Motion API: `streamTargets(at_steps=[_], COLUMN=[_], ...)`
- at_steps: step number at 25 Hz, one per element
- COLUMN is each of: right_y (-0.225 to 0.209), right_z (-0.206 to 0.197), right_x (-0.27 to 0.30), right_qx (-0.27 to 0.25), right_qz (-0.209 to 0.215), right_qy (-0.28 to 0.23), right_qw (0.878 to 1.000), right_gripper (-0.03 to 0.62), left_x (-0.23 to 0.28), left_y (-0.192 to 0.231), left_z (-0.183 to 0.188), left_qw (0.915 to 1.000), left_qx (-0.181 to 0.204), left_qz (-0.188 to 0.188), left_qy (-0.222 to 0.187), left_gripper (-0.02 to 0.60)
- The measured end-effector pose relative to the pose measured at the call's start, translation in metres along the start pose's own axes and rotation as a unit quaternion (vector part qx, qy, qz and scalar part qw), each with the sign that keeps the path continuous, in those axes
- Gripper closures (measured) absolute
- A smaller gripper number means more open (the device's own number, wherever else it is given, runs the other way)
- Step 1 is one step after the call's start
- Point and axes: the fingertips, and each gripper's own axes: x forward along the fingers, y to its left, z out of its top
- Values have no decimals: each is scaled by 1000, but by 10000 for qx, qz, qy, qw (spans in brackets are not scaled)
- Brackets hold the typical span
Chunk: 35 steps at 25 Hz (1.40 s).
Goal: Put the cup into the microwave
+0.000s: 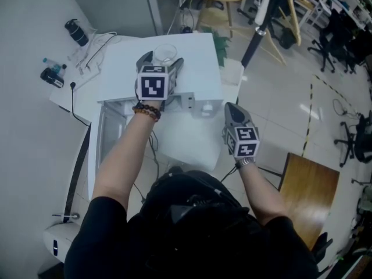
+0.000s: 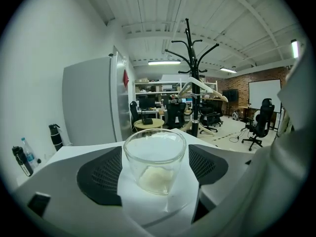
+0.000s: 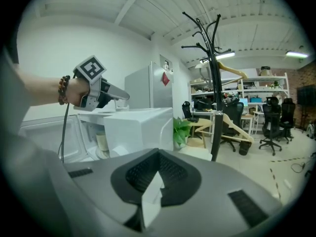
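— Where is our cup?

— We see the glass cup standing upright on top of the white microwave, between the jaws of our left gripper. Those jaws are spread wide, one pad on either side of the glass, not squeezing it.

— And our right gripper?

— Our right gripper hangs off the microwave's front right corner, jaws closed on nothing. The microwave's door stands open.
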Motion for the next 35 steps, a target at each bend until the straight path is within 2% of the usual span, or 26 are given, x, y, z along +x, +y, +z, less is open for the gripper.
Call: streamTargets(at_steps=[2,3,5,13,18,35], right_y=[1,1,1,6,10,45], right_z=[-1,-1,0,-1,-4,-22], right_x=[2,4,6,10,7,-22], right_qx=[1,-1,-4,6,-7,-182], right_qz=[16,24,29,102,204,761], right_qy=[20,21,19,38,55,76], right_qw=[10000,10000,10000,9999,9998,9969], right_gripper=[594,594,594,594,594,594], left_x=[1,2,3,-5,-21,-111], left_y=[0,-1,-1,0,-2,0], left_z=[-1,-1,0,2,10,-9], left_qw=[10000,10000,10000,9997,9992,9966], left_qx=[-20,-39,-48,-180,-240,-430], left_qz=[-33,-58,-75,-100,-57,408], left_qy=[6,9,-17,-123,-327,-579], left_gripper=[174,209,235,230,230,230])
